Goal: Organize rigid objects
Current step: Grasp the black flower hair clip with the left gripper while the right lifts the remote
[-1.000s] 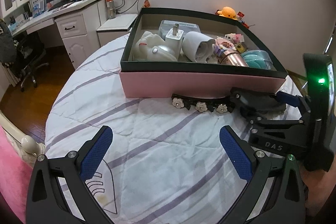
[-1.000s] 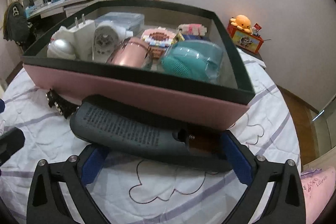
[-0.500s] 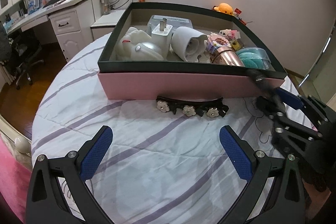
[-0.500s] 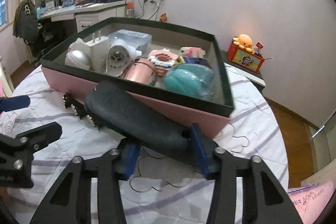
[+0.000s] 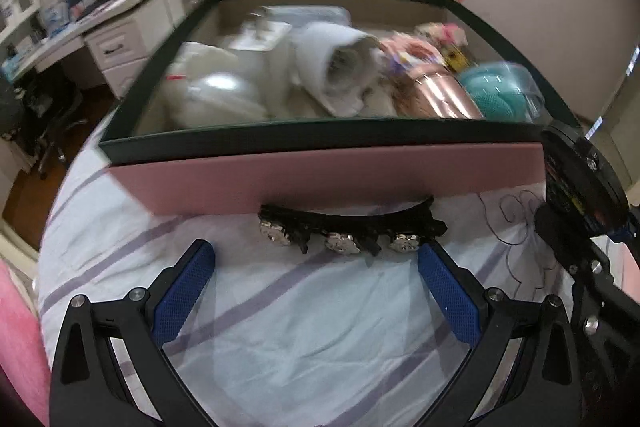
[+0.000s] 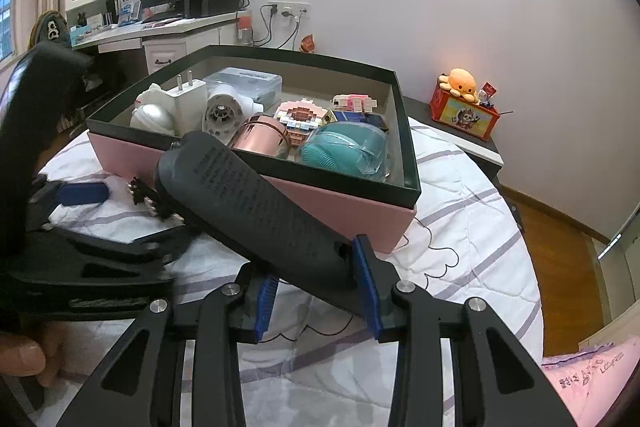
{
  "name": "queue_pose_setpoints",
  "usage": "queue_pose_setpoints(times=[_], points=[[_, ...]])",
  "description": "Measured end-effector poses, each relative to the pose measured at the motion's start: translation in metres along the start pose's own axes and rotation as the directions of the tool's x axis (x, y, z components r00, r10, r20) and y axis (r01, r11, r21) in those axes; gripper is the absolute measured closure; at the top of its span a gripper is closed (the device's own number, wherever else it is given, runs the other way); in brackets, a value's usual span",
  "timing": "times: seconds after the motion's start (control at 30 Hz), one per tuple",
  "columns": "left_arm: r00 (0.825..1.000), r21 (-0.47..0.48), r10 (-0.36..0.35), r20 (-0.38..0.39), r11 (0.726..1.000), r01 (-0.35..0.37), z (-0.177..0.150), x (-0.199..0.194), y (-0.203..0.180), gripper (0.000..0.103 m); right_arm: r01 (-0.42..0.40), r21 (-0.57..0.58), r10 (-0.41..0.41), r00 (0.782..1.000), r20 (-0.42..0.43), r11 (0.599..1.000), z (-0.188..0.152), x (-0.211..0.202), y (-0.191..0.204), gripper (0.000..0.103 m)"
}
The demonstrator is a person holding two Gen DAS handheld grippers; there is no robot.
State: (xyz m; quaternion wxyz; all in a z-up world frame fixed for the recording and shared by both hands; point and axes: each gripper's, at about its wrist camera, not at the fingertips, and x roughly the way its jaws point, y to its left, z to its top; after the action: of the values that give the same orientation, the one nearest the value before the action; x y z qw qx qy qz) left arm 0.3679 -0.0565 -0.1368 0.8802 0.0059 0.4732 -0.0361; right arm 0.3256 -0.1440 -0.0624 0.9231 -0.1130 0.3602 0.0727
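The right gripper (image 6: 316, 287) is clenched on a dark grey handheld device (image 6: 248, 203), lifted and tilted so its far end sits over the near rim of the pink box (image 6: 360, 211). Rows of small raised print run along the device's face, too fine to read. The left gripper (image 5: 316, 291) has its jaws spread wide and empty, just short of a black hair clip (image 5: 348, 223) with three jewelled flowers that lies on the striped bedsheet (image 5: 320, 339) against the box's front wall. Inside the box sit a white charger plug (image 6: 188, 99), a rose-gold cylinder (image 6: 260, 135) and a teal silicone brush (image 6: 344, 147). A pink item (image 6: 592, 371) at the lower right edge of the right wrist view bears unclear lettering.
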Motion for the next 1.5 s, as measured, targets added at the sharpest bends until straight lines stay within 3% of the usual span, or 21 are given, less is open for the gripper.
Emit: queue_pose_setpoints(times=[0.13,0.73,0.83,0.93,1.0,1.07,1.2,1.33,1.5], points=[[1.0,0.026,0.019,0.01,0.999,-0.019,0.0,0.001,-0.01,0.0,0.006,-0.004,-0.006,1.0,0.004,1.0,-0.001,0.001,0.001,0.066],[0.995,-0.019,-0.098,0.01,0.995,0.098,-0.003,-0.007,0.003,0.0,-0.012,0.025,0.012,1.0,0.005,1.0,-0.002,-0.003,-0.007,0.066],[0.997,0.004,-0.076,0.012,0.997,0.076,0.0,-0.002,-0.006,0.0,-0.01,0.031,0.01,1.0,0.005,0.999,-0.002,-0.003,-0.007,0.066],[1.0,0.08,0.0,0.007,0.997,-0.001,0.001,0.007,-0.023,0.0,-0.008,0.034,0.007,1.0,0.004,0.999,-0.002,-0.003,-0.007,0.066],[1.0,0.07,-0.001,0.014,0.998,0.0,0.003,0.006,-0.023,0.0,-0.006,0.034,0.006,1.0,0.003,0.999,-0.003,-0.003,-0.007,0.066],[1.0,0.045,-0.023,0.018,0.999,0.022,0.003,0.005,-0.017,0.002,-0.005,0.032,0.005,1.0,0.0,0.999,-0.003,-0.003,-0.007,0.066],[0.997,0.032,-0.06,0.045,0.998,0.058,0.001,-0.004,-0.01,0.014,0.0,0.033,0.0,1.0,-0.001,0.999,-0.002,-0.002,-0.006,0.066],[0.994,0.006,-0.097,0.055,0.995,0.096,-0.001,-0.011,-0.001,0.015,0.002,0.037,-0.002,1.0,-0.003,0.999,-0.001,-0.007,-0.006,0.067],[0.993,-0.005,-0.087,0.083,0.996,0.087,-0.011,-0.031,0.011,0.015,0.004,0.043,-0.005,1.0,0.007,0.999,-0.001,-0.017,-0.006,0.071]])
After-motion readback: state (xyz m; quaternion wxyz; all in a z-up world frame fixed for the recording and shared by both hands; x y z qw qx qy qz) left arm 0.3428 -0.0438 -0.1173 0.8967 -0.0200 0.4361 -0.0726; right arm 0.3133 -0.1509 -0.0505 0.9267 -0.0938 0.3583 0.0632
